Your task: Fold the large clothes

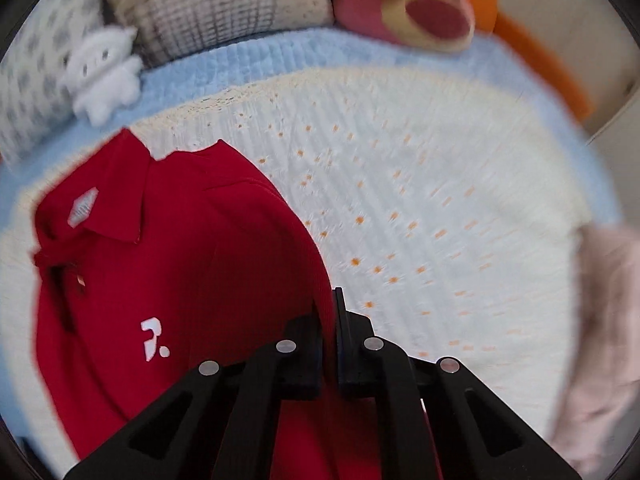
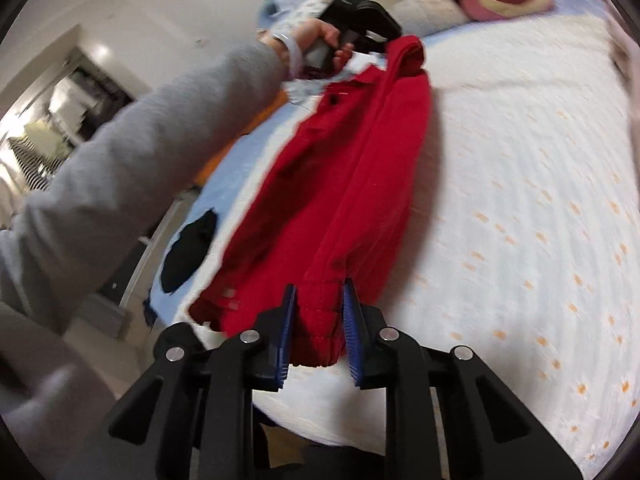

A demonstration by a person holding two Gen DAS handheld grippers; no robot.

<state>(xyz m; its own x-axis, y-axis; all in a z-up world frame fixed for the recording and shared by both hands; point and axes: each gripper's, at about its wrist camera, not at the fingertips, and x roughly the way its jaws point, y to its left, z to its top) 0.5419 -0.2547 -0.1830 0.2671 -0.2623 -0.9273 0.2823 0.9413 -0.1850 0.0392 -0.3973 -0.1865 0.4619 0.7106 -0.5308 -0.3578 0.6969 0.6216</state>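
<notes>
The bed (image 2: 520, 200) fills both views. It carries a white blanket (image 1: 400, 200) with orange dots, laid over a light blue sheet (image 1: 280, 56).

The red polo (image 2: 340, 184) lies lengthwise along the left part of the blanket, doubled over on itself. In the right wrist view its collar end is far and its hem is near. In the left wrist view the collar (image 1: 108, 208) with a grey label sits at far left, and a white logo (image 1: 154, 338) shows on the chest.

The person's grey sleeve (image 2: 132, 152) crosses the left side of the right wrist view toward the polo's far end.

Pillows (image 1: 224, 12) and a pink plush (image 1: 420, 16) lie at the far end of the bed. A pink garment (image 1: 600, 340) lies at the right edge of the blanket. A white plush (image 1: 102, 76) rests at far left.

Left tool (image 1: 330, 312): fingers nearly closed, pinching a fold of the polo's fabric near the shoulder end, with the fabric raised off the bed.

Right tool (image 2: 319, 292): blue pads (image 2: 352, 320) partly open, with the bunched hem between them. Pad contact with the hem cannot be confirmed.
</notes>
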